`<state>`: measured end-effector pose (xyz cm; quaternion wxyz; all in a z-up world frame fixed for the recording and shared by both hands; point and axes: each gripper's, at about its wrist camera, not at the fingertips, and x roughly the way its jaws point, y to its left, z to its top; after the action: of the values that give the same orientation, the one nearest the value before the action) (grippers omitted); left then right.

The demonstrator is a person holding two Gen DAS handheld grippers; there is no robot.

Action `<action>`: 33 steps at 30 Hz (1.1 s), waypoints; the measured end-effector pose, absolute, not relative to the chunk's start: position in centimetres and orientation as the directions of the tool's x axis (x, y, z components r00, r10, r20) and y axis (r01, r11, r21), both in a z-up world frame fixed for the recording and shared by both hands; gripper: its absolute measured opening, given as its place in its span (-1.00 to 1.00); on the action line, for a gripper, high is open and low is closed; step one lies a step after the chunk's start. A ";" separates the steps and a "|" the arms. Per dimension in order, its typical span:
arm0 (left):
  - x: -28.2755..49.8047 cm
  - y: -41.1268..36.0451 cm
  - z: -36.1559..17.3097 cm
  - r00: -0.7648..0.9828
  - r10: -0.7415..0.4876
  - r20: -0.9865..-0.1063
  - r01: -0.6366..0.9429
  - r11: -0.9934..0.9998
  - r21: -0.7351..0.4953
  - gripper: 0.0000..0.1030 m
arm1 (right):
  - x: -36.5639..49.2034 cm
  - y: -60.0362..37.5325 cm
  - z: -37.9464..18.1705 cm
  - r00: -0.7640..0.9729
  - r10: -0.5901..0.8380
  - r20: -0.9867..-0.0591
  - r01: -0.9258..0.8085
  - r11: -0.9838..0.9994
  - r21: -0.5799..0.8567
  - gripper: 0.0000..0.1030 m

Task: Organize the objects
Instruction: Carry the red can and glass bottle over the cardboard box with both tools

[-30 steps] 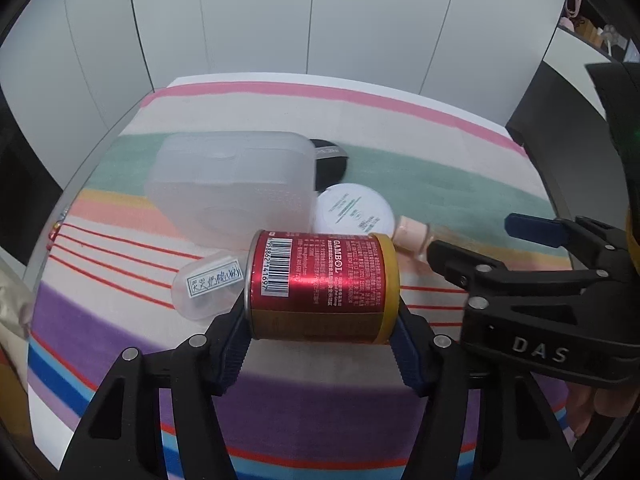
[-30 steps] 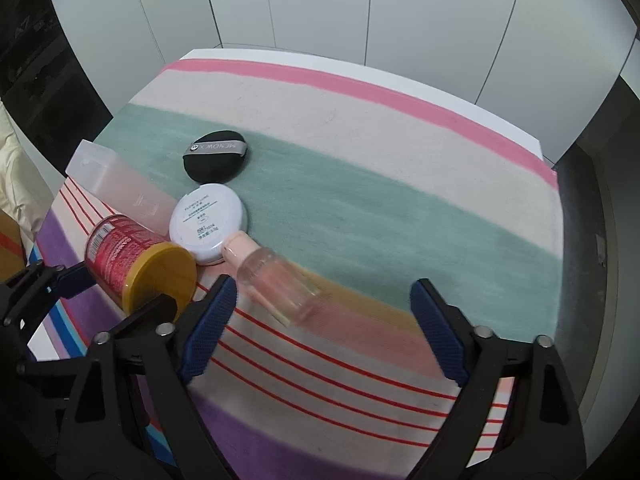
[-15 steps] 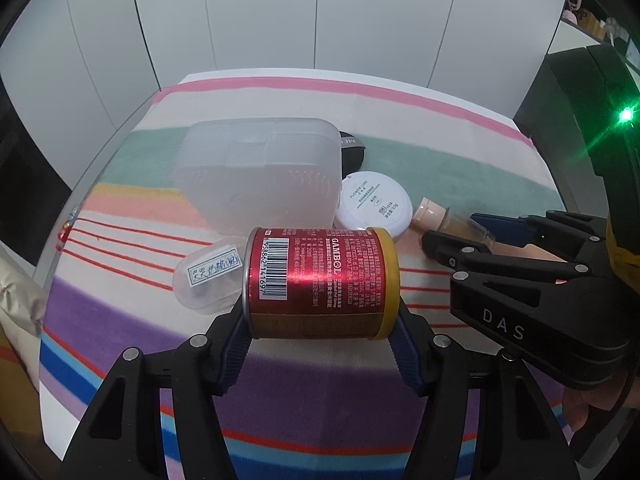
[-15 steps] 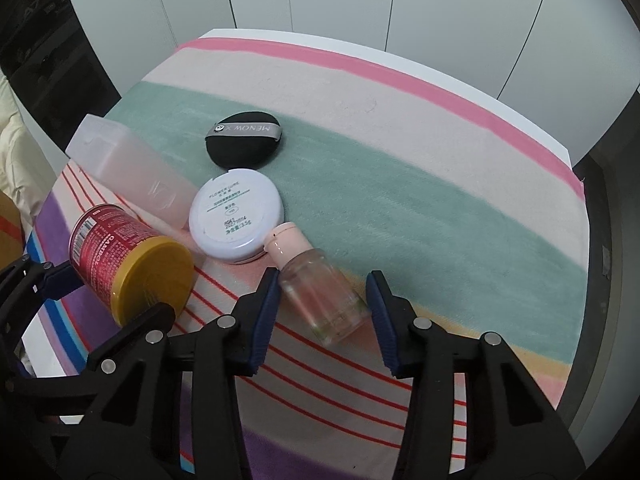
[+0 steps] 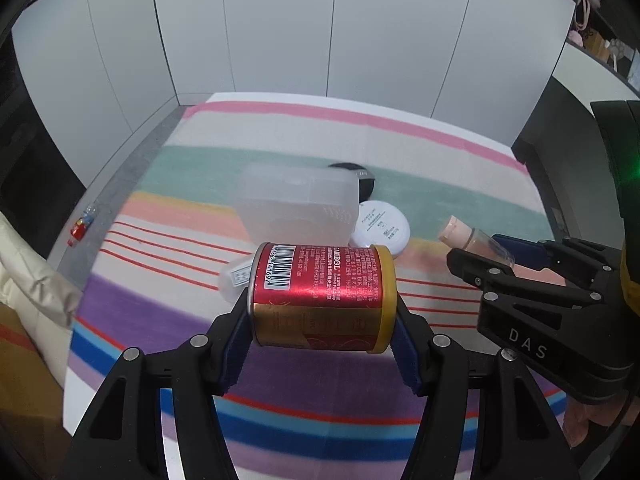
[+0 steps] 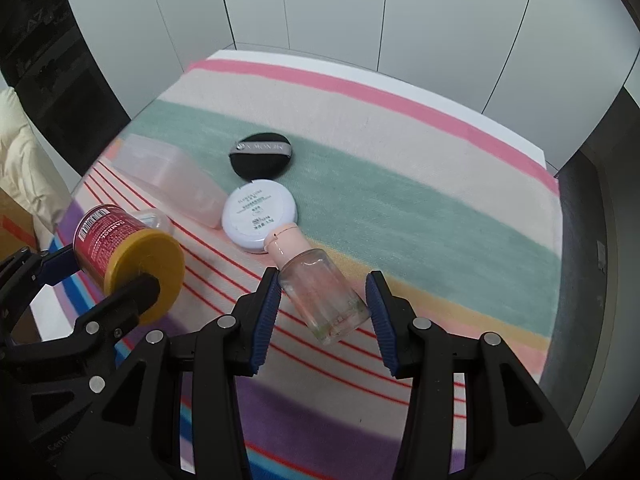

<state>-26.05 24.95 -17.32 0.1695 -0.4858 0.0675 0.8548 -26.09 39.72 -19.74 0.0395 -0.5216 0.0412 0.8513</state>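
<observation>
Comparing with second ago: right gripper [image 6: 320, 312] jaws, then wide around small pink-capped bottle [image 6: 316, 288], now clamped on it, bottle raised off striped cloth [image 6: 420, 208]. Left gripper [image 5: 320, 340] unchanged, part-open jaws gripped on red can [image 5: 320, 296] by its ends, also lifted. Both items judged ready for placing. White compact [image 6: 260, 216], black puff [image 6: 262, 154], frosted box [image 6: 168, 178] left on cloth; pale wall panels behind

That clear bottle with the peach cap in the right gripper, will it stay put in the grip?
Possibly not: the bottle sits tilted across the right gripper, so it may pivot. Its smooth clear wall looks slippery. It appears nearly empty, so probably light.
</observation>
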 end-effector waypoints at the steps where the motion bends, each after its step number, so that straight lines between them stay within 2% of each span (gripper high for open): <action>1: -25.9 24.7 -16.8 -0.473 0.224 -0.852 -0.352 -0.935 -0.050 0.21 | -25.9 39.6 -19.4 -0.455 0.026 -0.890 -0.111 -0.993 0.028 -0.11; 19: -21.9 22.6 -5.8 -0.534 0.261 -0.804 -0.358 -0.931 -0.064 0.21 | -19.9 38.2 -8.0 -0.510 0.070 -0.857 -0.197 -0.980 0.037 -0.11; 33: -15.9 18.2 -1.9 -0.546 0.295 -0.784 -0.367 -0.926 -0.093 0.21 | -11.8 34.9 -3.3 -0.541 0.108 -0.834 -0.241 -0.970 0.030 -0.11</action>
<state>-15.93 18.17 -1.92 0.1884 -0.4376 0.0411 0.8783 -11.79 34.94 -3.32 0.0997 -0.4684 0.0706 0.8750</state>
